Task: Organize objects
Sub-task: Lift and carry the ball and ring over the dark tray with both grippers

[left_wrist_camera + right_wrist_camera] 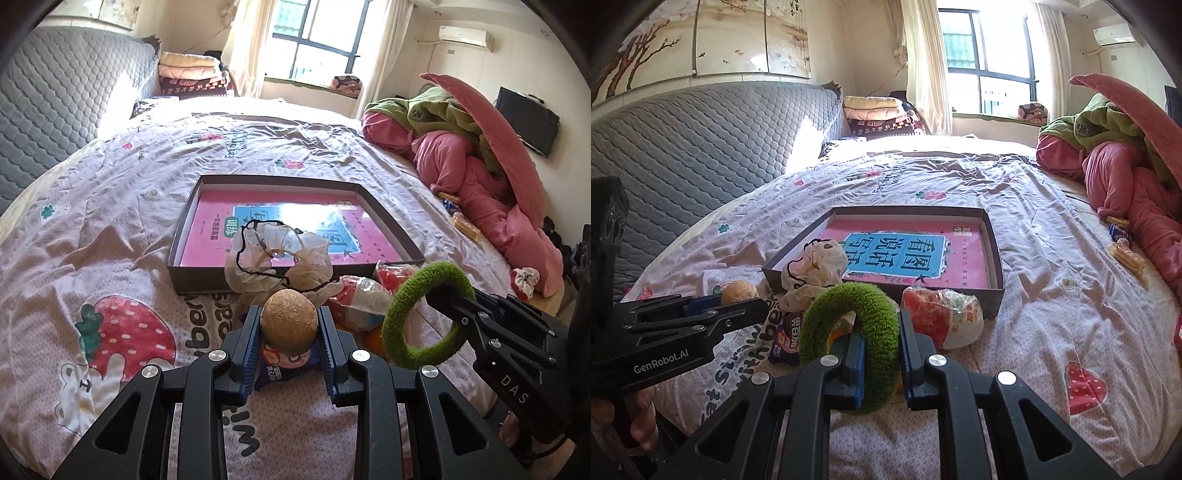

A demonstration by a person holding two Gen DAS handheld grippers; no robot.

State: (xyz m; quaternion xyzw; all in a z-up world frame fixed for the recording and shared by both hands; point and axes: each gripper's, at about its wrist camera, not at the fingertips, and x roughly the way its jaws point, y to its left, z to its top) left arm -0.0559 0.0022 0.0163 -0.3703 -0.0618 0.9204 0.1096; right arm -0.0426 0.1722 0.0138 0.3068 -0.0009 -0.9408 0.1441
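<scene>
Brown walnut (289,318) pinched in left gripper (289,332) | fuzzy green ring (864,347) clamped in right gripper (881,354) | dark box (995,258) on bed (110,206), pink book (967,258) inside

Snack packet (284,365) half hidden behind walnut (290,319)

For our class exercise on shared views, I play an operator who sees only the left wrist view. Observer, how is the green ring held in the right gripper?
Observer: The right gripper pinches one side of the green ring between its blue pads.
Operator: Is the book's title readable from your side?
Observer: Yes, the book in the shallow box shows a glare-free blue title panel.
Operator: What is above the headboard?
Observer: Painted panels with branches hang above the grey quilted headboard.
</scene>
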